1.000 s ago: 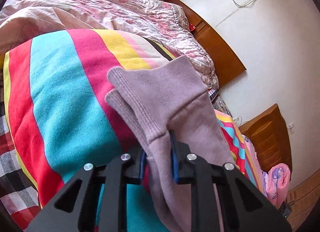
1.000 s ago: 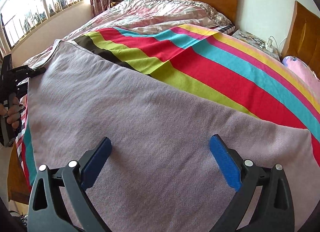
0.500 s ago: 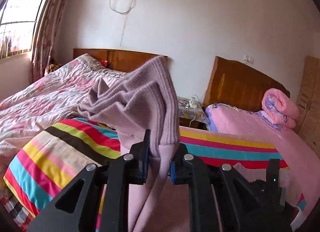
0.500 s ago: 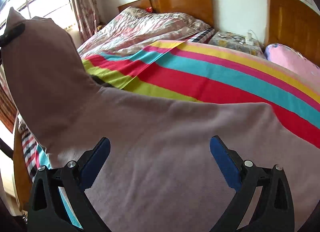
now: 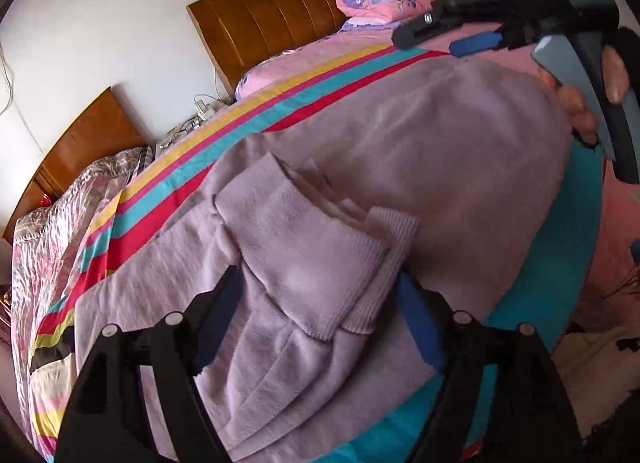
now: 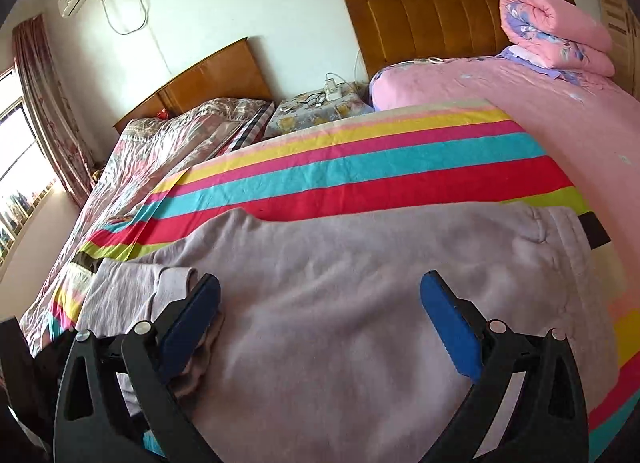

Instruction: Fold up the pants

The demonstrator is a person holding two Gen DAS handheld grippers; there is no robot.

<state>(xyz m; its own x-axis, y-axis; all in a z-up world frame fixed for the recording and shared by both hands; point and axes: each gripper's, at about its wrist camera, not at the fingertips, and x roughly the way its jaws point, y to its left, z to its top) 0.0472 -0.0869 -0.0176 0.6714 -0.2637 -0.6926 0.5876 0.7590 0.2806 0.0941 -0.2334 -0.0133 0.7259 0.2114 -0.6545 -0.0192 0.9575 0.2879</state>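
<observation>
Left wrist view: left tongs (image 5: 320,303) spread wide, gripping nothing, ribbed cuffs (image 5: 360,283) lying loose between fingers. Pants (image 5: 420,167) folded over on striped blanket (image 5: 280,103) on bed. Right tongs (image 6: 320,315) spread wide above pants, empty.

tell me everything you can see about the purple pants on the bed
The pants are pale lilac, in a soft fleecy knit, with ribbed cuffs at the leg ends. They lie on the striped blanket, the legs doubled over the body so the cuffs rest on top. A gathered waistband shows at one end. The surface is mostly flat with light wrinkles. The left gripper hangs open around the cuffs, and the right gripper is open above the cloth; neither grips it.
</observation>
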